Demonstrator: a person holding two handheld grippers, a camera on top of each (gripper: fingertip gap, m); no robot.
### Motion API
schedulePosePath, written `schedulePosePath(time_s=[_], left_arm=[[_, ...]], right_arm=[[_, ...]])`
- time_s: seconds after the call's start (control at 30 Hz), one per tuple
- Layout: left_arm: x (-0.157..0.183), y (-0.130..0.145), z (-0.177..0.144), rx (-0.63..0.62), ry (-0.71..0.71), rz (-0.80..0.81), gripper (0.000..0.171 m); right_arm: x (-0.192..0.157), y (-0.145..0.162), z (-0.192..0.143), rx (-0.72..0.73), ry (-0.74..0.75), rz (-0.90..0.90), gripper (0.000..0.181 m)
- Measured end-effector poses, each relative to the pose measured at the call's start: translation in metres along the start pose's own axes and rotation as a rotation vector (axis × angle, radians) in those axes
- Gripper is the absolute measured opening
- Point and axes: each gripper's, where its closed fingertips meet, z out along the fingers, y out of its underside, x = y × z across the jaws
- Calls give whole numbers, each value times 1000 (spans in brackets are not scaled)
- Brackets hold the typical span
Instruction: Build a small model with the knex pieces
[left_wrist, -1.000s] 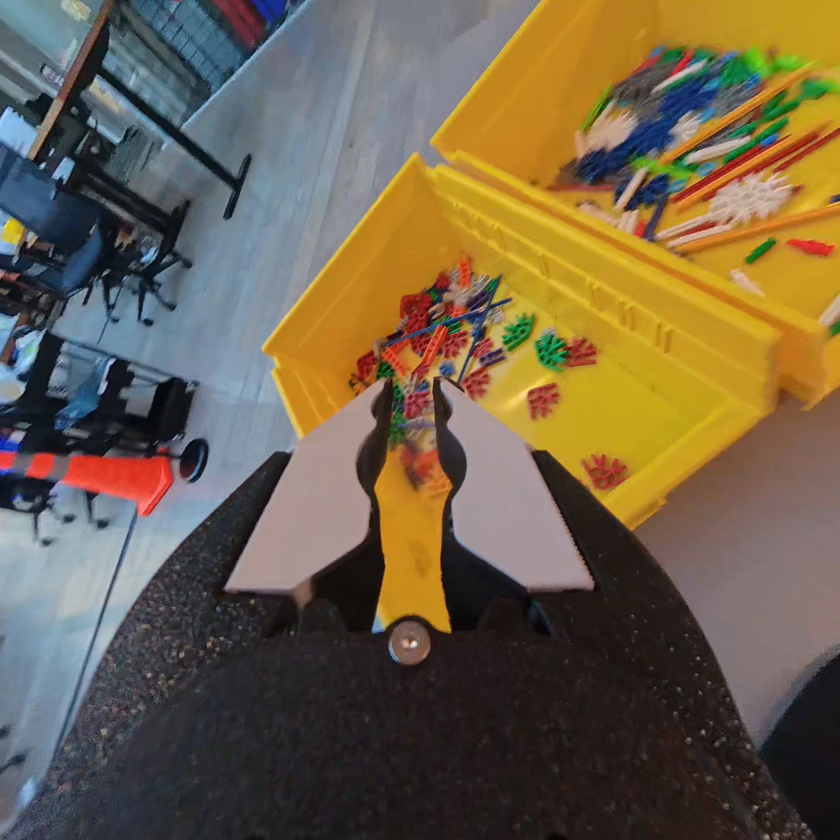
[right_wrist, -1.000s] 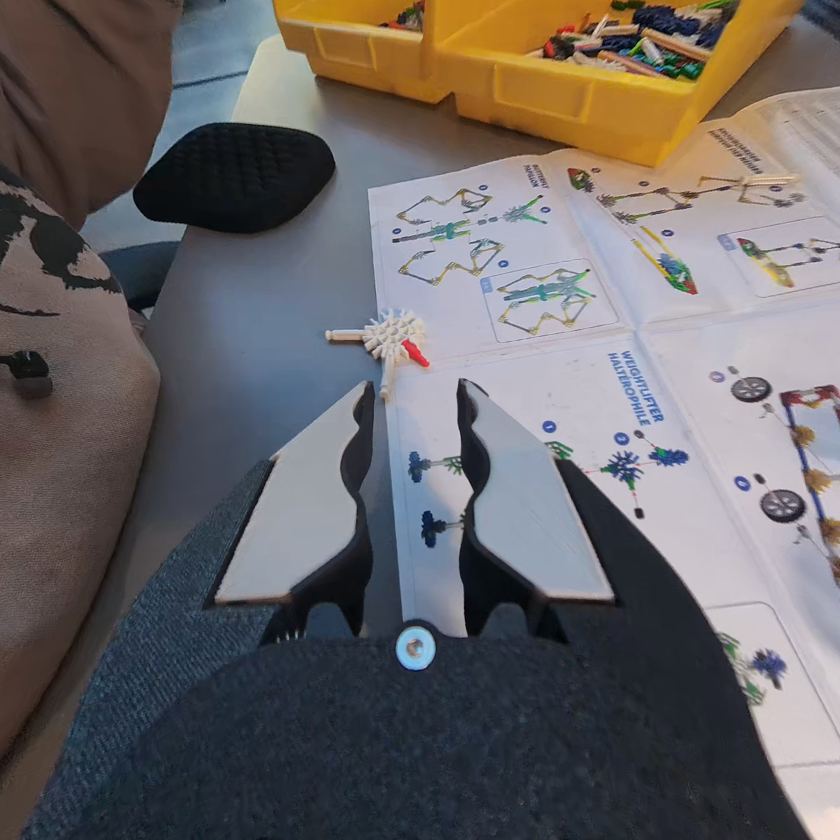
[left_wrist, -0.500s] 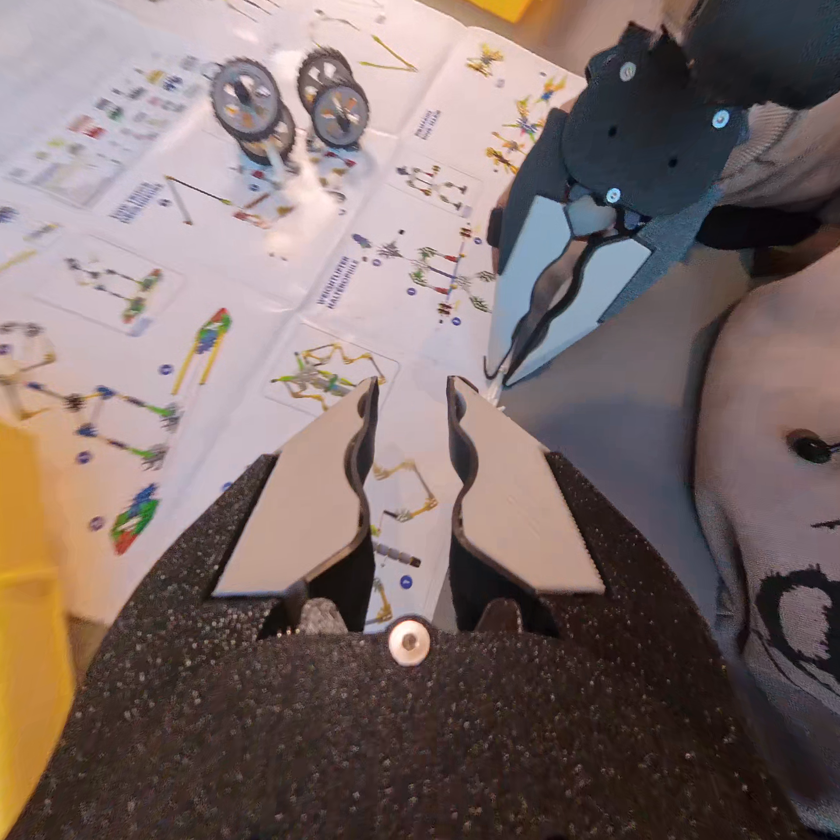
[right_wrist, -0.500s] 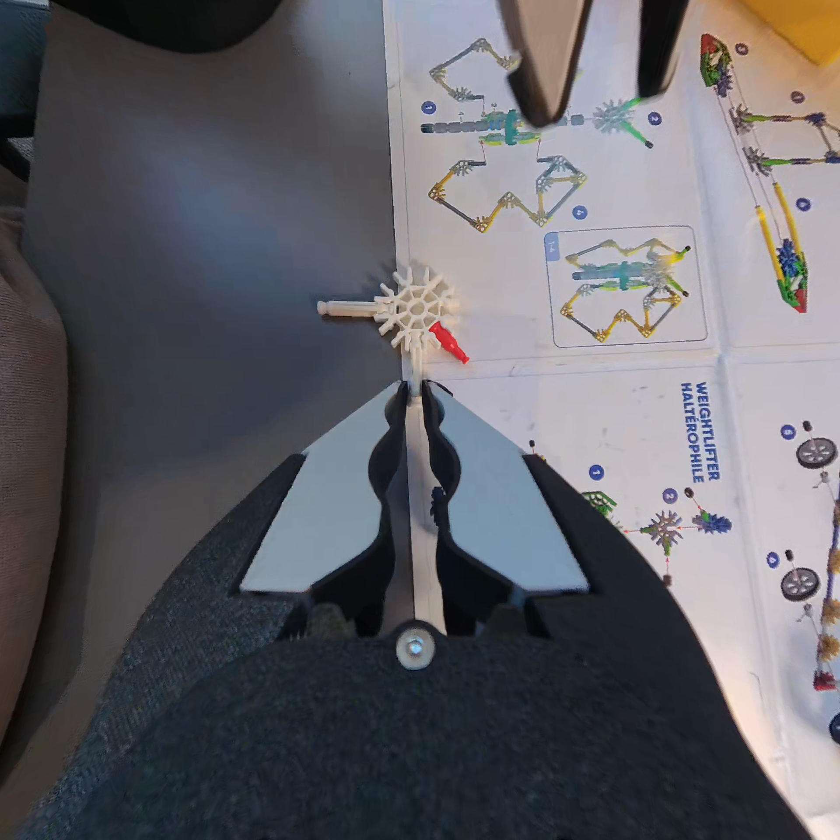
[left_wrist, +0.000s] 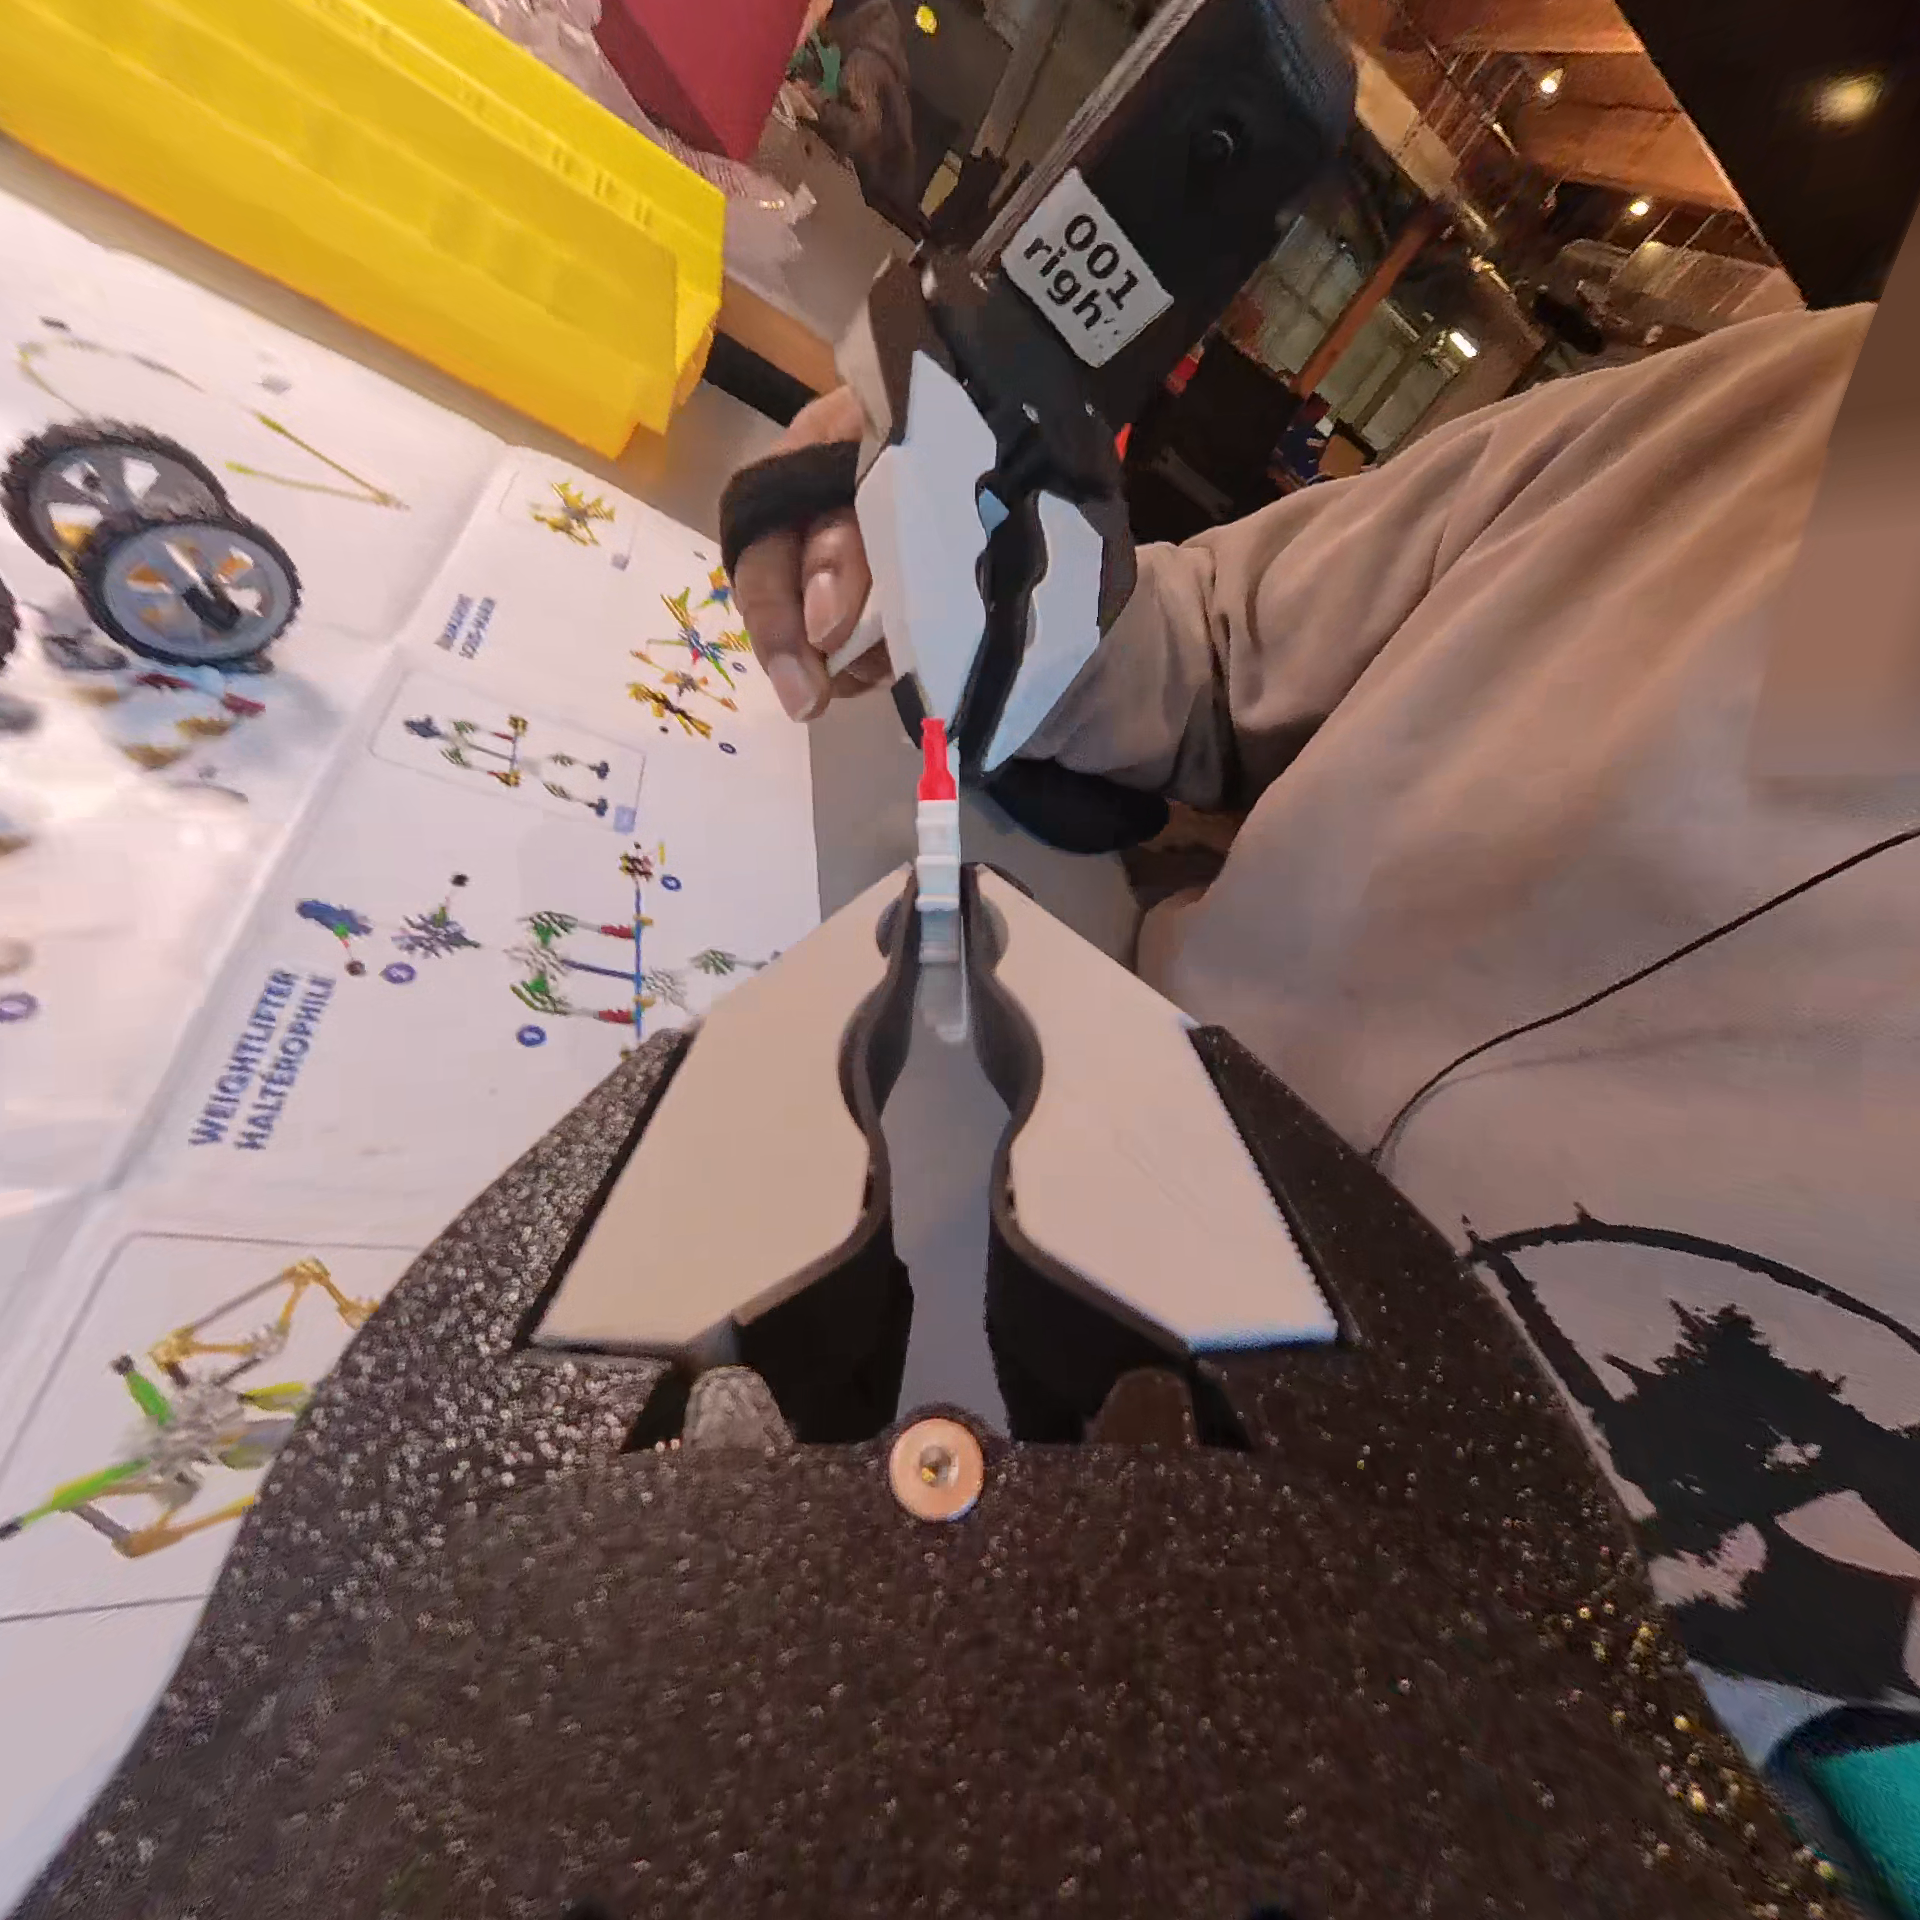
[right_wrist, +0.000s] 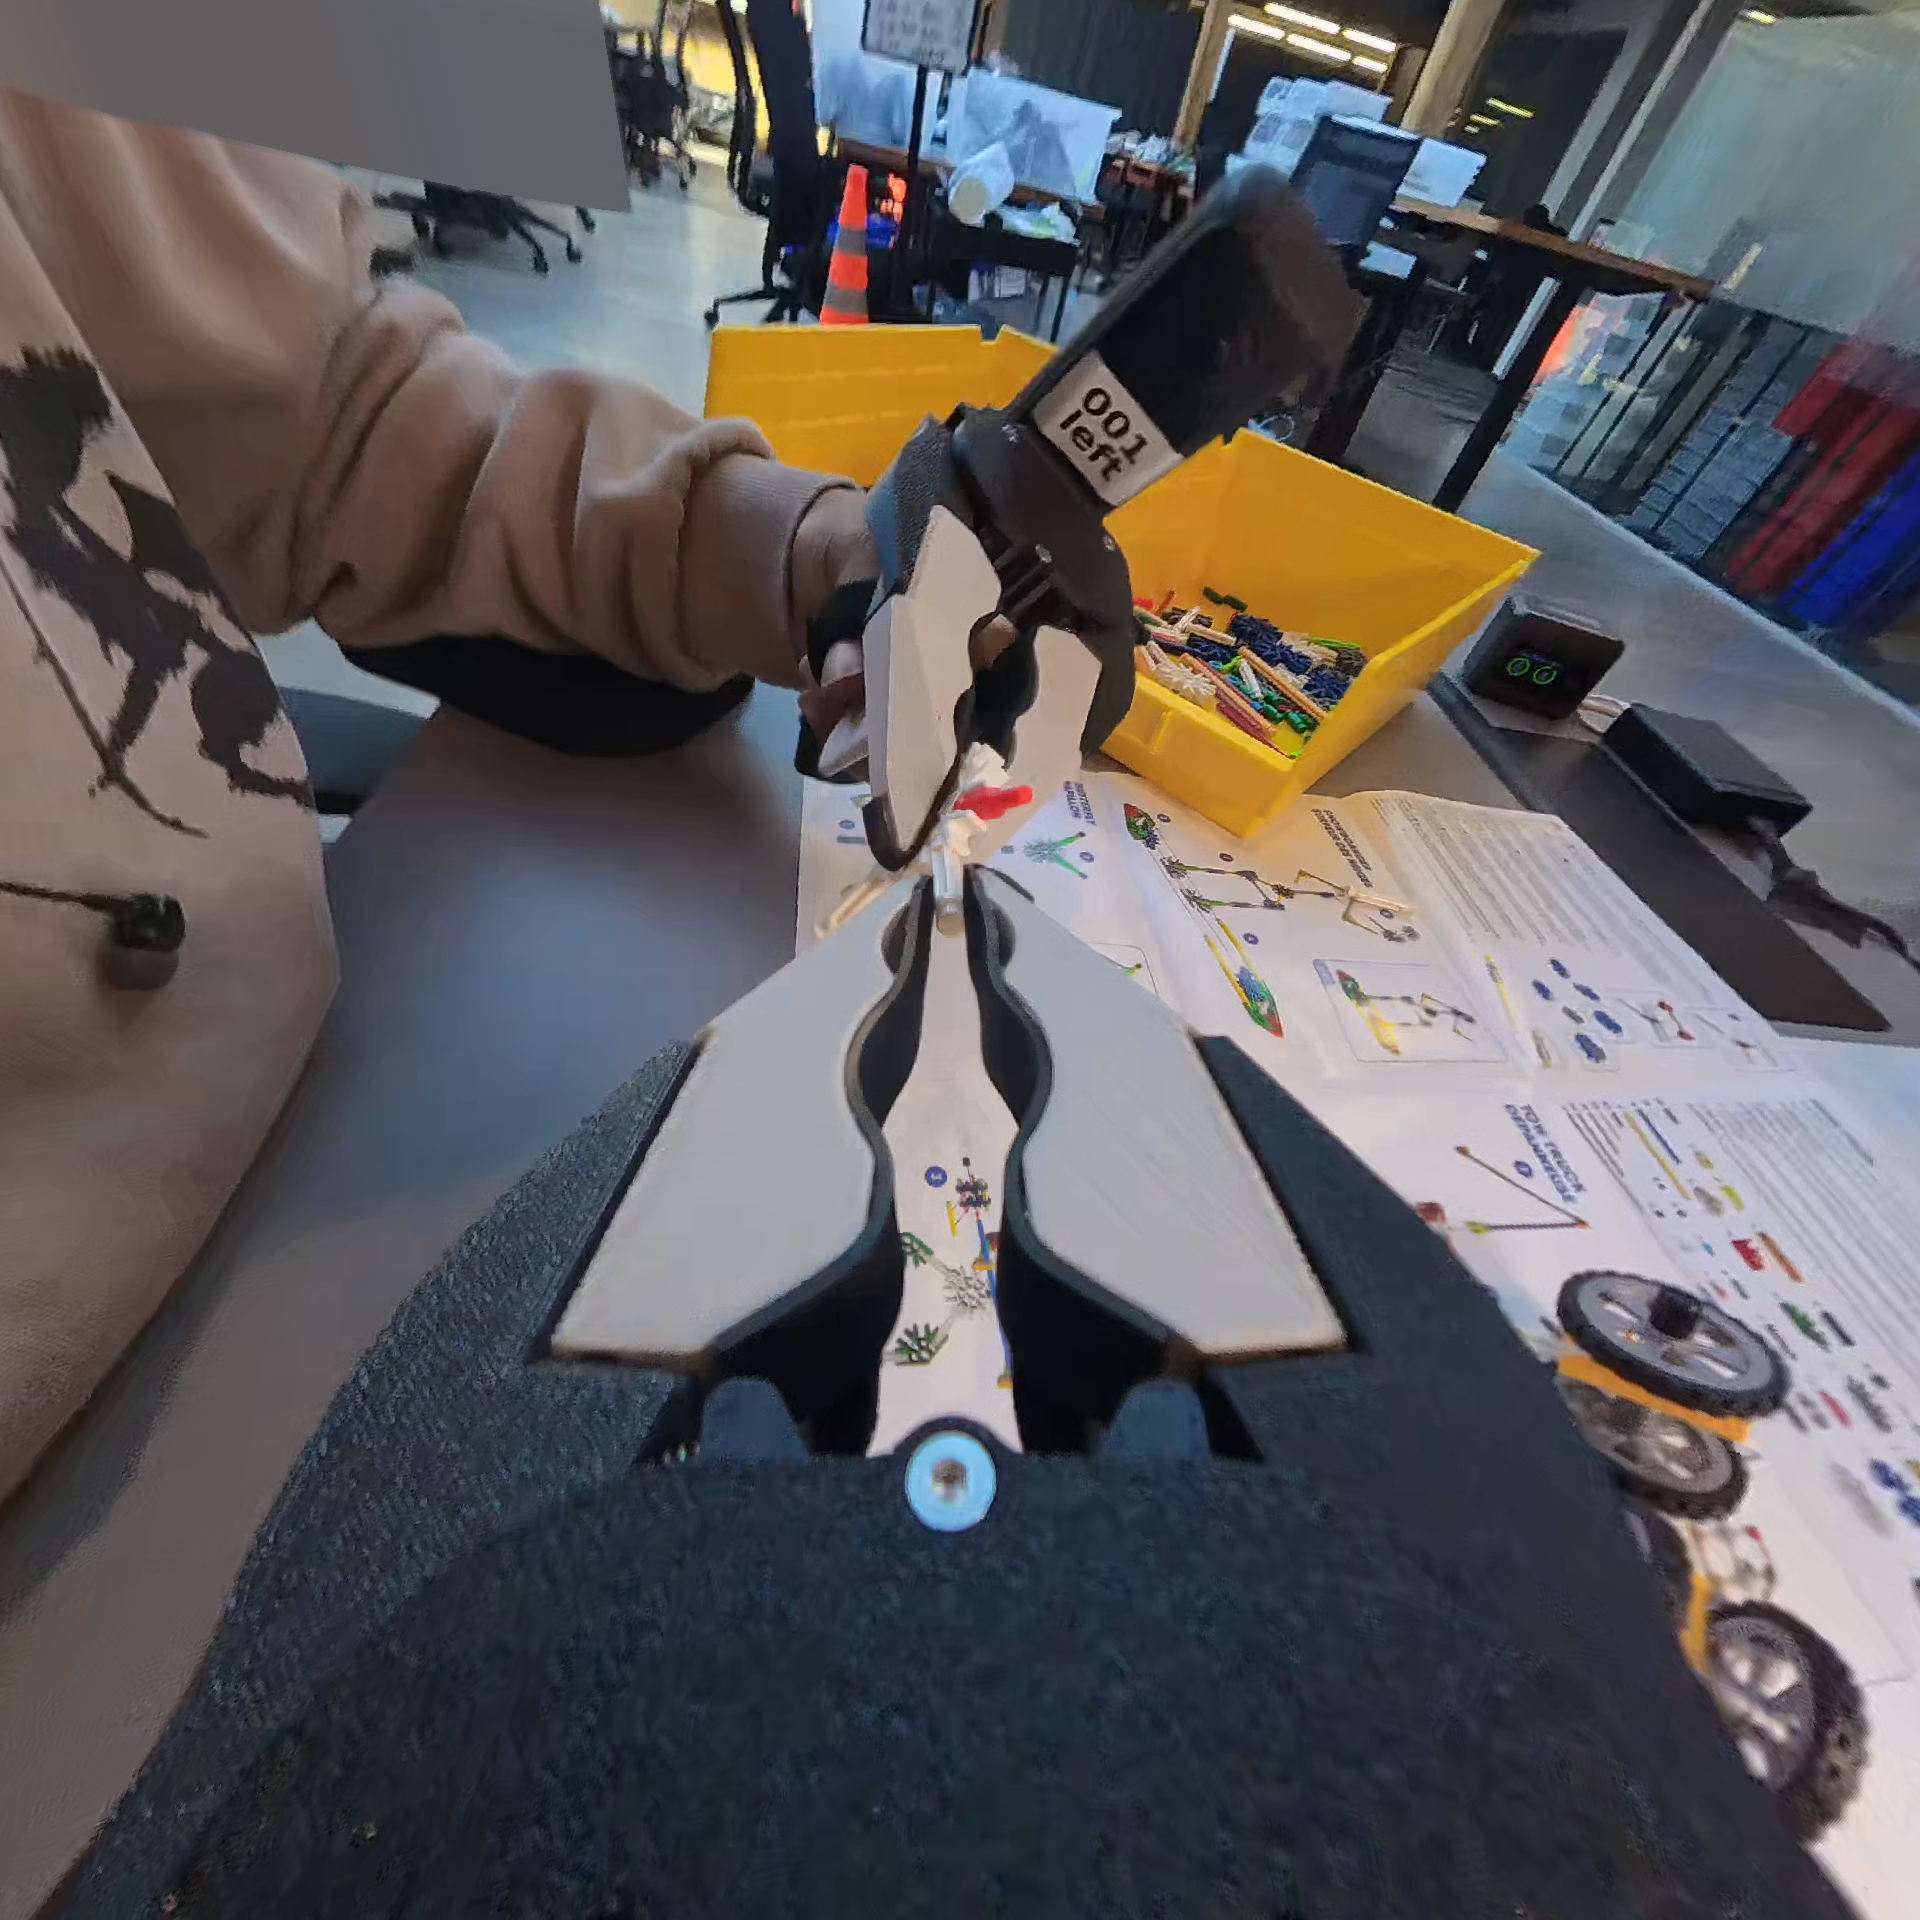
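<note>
A small white construction-toy assembly (left_wrist: 937, 842), a snowflake connector with white rods and a short red rod (left_wrist: 932, 764), is held in the air above the table between both grippers. My left gripper (left_wrist: 938, 883) is shut on its white part, seen edge-on. My right gripper (right_wrist: 948, 896) is shut on the end of one white rod. The connector (right_wrist: 977, 774) and red rod (right_wrist: 994, 799) sit just beyond its tips, by the left gripper (right_wrist: 925, 831). In the left wrist view the right gripper (left_wrist: 948, 727) faces mine, at the red rod's far end.
A large printed instruction sheet (right_wrist: 1351, 935) covers the grey table. Yellow bins (right_wrist: 1351, 540) of loose pieces stand at the back. A wheeled model (right_wrist: 1662, 1351) sits on the sheet at right, and a black device (right_wrist: 1543, 665) behind. A person's beige sleeve (right_wrist: 468, 520) is at left. The grippers are tip to tip, or close to it.
The left gripper swung from the yellow bin to the assembly and shut on it. The right gripper shut on the white rod on the table and lifted the assembly.
</note>
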Motion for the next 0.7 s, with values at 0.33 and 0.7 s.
schedulePosePath(time_s=[0.33,0.7], left_arm=[[-6,-18,19,-12,-139,278,4],[-24,-10,13,42,-241,215,4]], right_arm=[[5,3,-8,57,-69,228,4],[17,15,-1,43,-28,312,4]])
